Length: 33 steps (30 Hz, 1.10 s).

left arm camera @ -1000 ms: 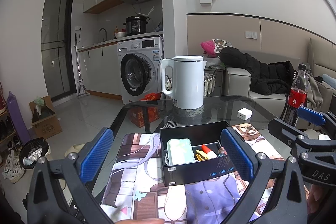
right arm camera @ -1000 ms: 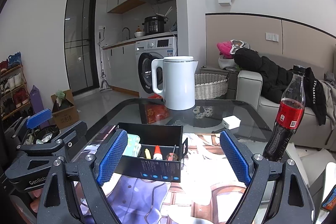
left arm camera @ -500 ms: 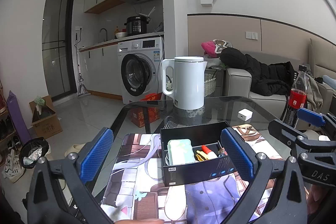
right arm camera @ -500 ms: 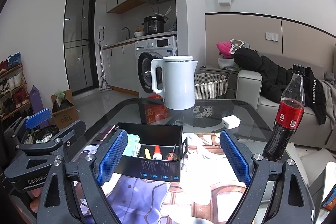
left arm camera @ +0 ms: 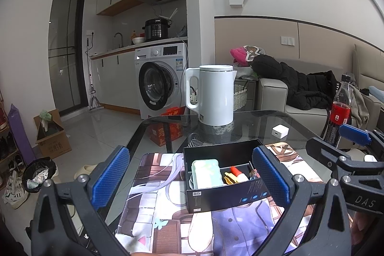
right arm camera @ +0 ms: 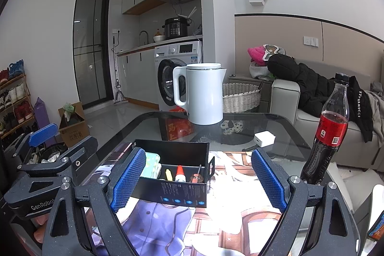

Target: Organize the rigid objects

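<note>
I have both grippers hovering low over the near edge of the worktop (left arm camera: 259, 119), side by side, neither touching anything, which reads to me as a pause to look before the next pick.

Farthest left, the left gripper (left arm camera: 189, 176) has its jaws spread wide and empty; in the right wrist view I can read "GenRobo" on its body, the rest cut off. Its blue pads frame the black box (left arm camera: 228, 193), which sits on the printed mat (left arm camera: 156, 184) so that the small things stay gathered in one place. A divider splits the box: the pale green case (left arm camera: 207, 174) fills the left compartment, while the yellow piece (left arm camera: 229, 178), the red-tipped tube (right arm camera: 179, 174) and what looks like a small screwdriver (right arm camera: 195, 175) lie in the right one. By my judgement the sorting is largely done. The box front carries a row of blue round icons and fine print I cannot read.

Behind it stands the white kettle (left arm camera: 213, 95), upright and well back, out of the working lane. The small white cube (left arm camera: 280, 130) lies loose on the glass, apart from the box; it may be the next candidate.

The right gripper (right arm camera: 198, 178) has its jaws equally wide and holds nothing; "DAS" shows on its side in the left wrist view. Far right, the cola bottle (right arm camera: 330, 131) stands upright near the edge, red label with a code square, its lettering illegible. I would keep my right elbow clear of it. The jacket on the sofa reads "STPARICCI", as near as I can make out.
</note>
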{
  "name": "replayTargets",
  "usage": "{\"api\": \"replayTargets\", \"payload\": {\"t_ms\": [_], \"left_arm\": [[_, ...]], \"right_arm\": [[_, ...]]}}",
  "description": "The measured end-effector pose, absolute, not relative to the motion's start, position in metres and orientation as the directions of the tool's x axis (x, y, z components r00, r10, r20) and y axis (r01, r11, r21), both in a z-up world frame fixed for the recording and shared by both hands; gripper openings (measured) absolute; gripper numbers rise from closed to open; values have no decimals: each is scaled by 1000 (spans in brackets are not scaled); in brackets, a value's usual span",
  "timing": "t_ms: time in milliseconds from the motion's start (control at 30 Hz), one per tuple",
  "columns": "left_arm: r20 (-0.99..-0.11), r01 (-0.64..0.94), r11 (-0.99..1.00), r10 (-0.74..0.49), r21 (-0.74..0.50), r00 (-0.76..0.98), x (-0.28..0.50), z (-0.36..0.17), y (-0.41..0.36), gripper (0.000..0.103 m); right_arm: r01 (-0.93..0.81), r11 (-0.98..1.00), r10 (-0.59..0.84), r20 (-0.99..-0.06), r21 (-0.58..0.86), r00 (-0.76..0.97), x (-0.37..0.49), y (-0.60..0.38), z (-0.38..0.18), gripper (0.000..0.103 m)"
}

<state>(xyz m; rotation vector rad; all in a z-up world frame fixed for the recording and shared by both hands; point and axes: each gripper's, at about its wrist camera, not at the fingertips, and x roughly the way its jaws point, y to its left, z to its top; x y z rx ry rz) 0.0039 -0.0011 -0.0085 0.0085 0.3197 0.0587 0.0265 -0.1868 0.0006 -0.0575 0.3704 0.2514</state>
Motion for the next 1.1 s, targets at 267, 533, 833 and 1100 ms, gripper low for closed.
{"api": "replayTargets", "payload": {"t_ms": [267, 533, 833, 1100], "left_arm": [[-313, -57, 998, 59, 18, 948, 4, -9, -1, 103], [-314, -64, 998, 68, 22, 947, 4, -9, -4, 103], [-305, -70, 997, 74, 24, 949, 3, -10, -7, 103], [-299, -86, 995, 95, 42, 950, 2, -10, -10, 103]], "right_arm": [[-254, 967, 233, -366, -10, 901, 26, -187, 0, 91], [-253, 967, 232, -367, -9, 901, 26, -186, 0, 91], [-255, 967, 235, -370, -6, 899, 26, -186, -2, 91], [-257, 966, 237, -371, -6, 898, 25, -185, -4, 91]]}}
